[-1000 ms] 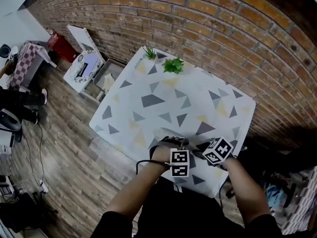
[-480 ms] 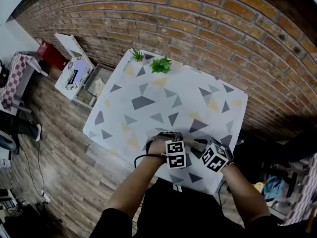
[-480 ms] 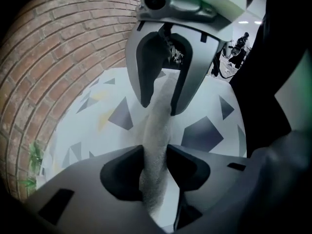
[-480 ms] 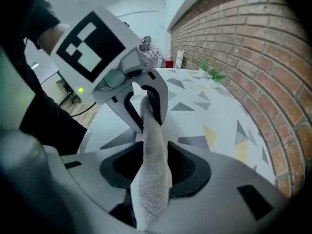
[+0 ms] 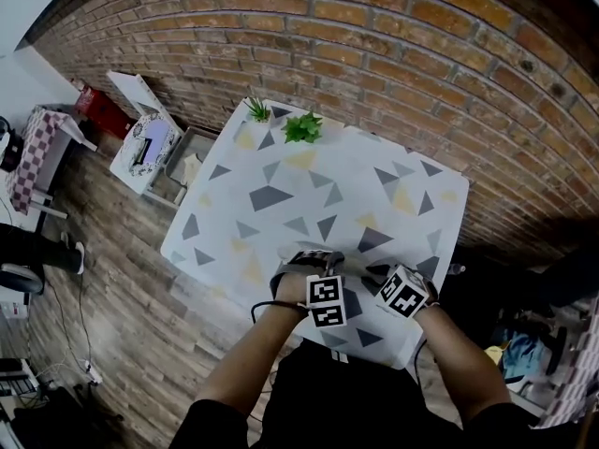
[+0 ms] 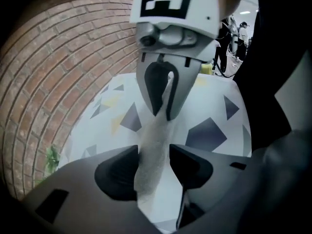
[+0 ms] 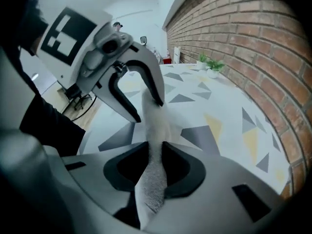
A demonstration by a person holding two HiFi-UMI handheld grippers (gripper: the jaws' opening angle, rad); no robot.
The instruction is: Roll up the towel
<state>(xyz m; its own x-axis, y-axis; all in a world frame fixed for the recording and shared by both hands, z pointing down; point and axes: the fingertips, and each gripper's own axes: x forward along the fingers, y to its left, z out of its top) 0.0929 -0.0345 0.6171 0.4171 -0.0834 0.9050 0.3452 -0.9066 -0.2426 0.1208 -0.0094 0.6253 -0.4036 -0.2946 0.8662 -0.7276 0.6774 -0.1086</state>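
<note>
The towel (image 6: 152, 135), at 6 o'clock on the table (image 5: 309, 181), is shown just clamped by the right gripper (image 7: 154, 165) and just freed within the opened jaws of the left gripper (image 6: 154, 167), so mid-roll re-gripping is inferred

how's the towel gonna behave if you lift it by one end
Probably floppy: the towel bunches into a narrow strip instead of lying flat. Its nubby weave likely resists slipping. It looks thin, so probably light.

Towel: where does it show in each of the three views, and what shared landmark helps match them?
Head view: towel, faint pale strip, near edge of table, lower centre.
Left gripper view: towel, vertical strip, centre.
Right gripper view: towel, vertical strip, lower centre.
Shared landmark: potted plants by the brick wall.
</note>
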